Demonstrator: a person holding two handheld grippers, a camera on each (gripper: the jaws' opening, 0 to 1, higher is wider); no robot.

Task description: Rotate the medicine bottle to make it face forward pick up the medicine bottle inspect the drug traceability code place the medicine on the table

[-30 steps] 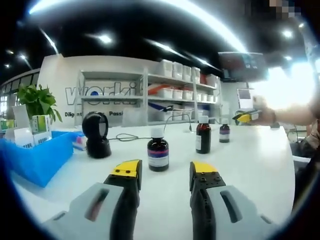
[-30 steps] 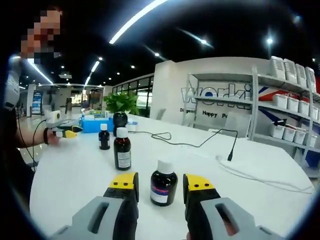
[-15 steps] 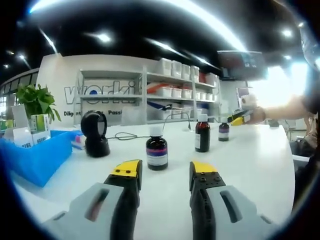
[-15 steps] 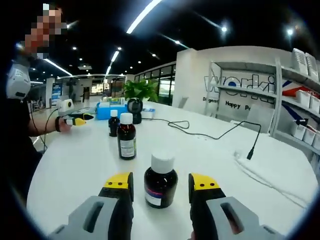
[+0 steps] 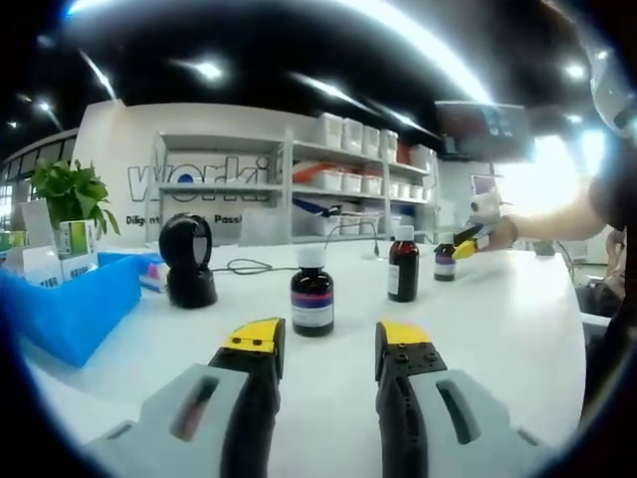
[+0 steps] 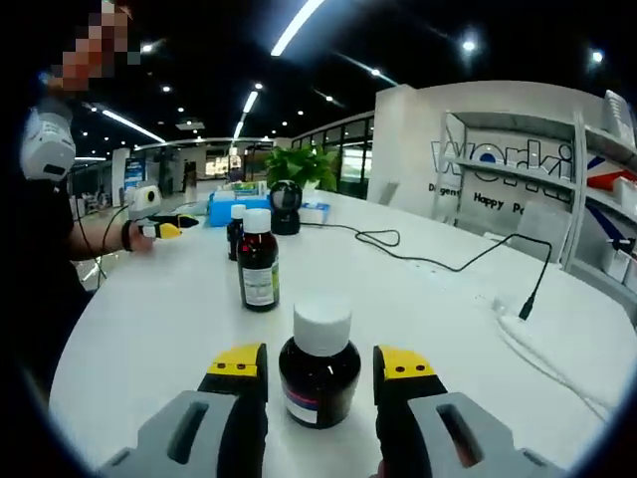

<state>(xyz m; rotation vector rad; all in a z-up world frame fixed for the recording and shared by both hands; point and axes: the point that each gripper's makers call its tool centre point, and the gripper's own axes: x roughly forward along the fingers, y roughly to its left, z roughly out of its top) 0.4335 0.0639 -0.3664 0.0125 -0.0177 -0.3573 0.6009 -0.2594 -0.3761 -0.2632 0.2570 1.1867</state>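
Note:
Three brown medicine bottles with white caps stand on the white table [image 6: 149, 329]. In the right gripper view the nearest bottle [image 6: 318, 370] stands upright between the jaws of my right gripper [image 6: 320, 364], which is open, with thin gaps on both sides. Behind it stand a taller bottle [image 6: 258, 264] and a small bottle [image 6: 236, 231]. In the left gripper view my left gripper [image 5: 326, 339] is open and holds nothing, a short way before a purple-labelled bottle [image 5: 313, 299]. The taller bottle [image 5: 403, 264] and the far bottle [image 5: 445, 261] stand beyond, with the right gripper [image 5: 466, 244] at the far bottle.
A black scanner [image 5: 187, 261] on a stand and a blue bin [image 5: 70, 304] sit left of the bottles, with a plant [image 5: 70, 194] behind. A black cable [image 6: 448, 264] trails across the table. Shelves [image 5: 338, 179] line the back wall. The left gripper [image 6: 164, 229] appears at the table's edge.
My right gripper has moved forward, so the near bottle now stands between its jaws and looks larger. The left gripper has barely moved.

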